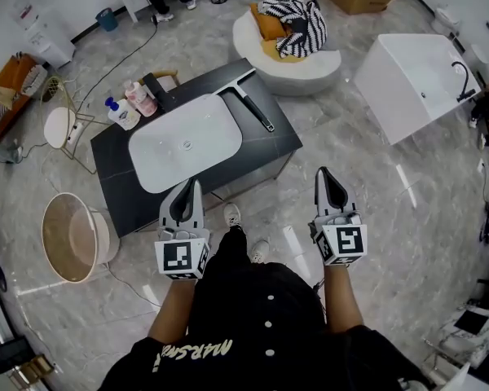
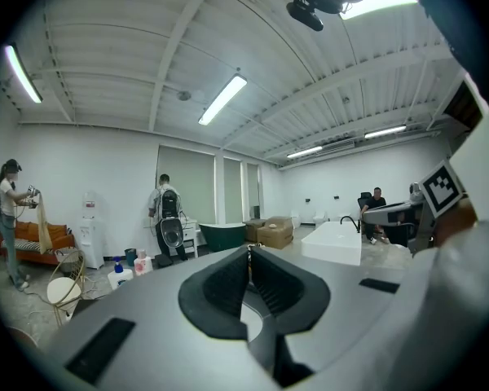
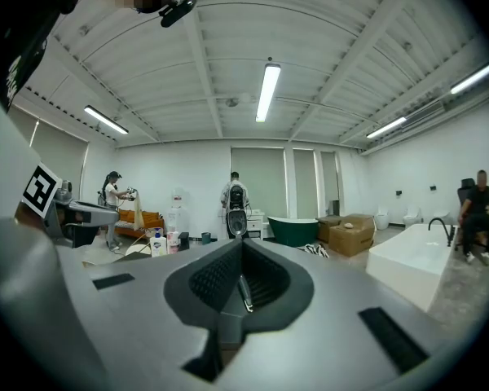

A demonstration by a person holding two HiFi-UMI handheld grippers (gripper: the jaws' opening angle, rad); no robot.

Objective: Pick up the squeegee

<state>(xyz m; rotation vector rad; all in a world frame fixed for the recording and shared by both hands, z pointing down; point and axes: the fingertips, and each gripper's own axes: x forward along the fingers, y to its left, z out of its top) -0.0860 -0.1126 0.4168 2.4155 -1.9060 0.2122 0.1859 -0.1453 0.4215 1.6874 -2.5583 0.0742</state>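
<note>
The squeegee [image 1: 255, 111] lies flat on the black vanity counter [image 1: 281, 141], just right of the white sink basin [image 1: 183, 141]; its black handle runs toward the counter's near right corner. My left gripper [image 1: 192, 187] hangs over the counter's near edge, in front of the basin, shut and empty. Off the counter's near right corner, my right gripper [image 1: 323, 174] is over the floor, also shut with nothing in it. Both sit well short of the squeegee. The left gripper view shows the left gripper [image 2: 248, 256] with its pads meeting, and the right gripper [image 3: 243, 248] appears the same in its own view. Neither gripper view shows the squeegee.
Soap bottles [image 1: 123, 112] and a black faucet [image 1: 158, 89] stand at the counter's far left. A beige round tub [image 1: 70, 236] sits on the floor to the left, a white bathtub [image 1: 416, 84] to the right, and a white seat with a striped cushion [image 1: 292, 29] behind. People stand at the far wall.
</note>
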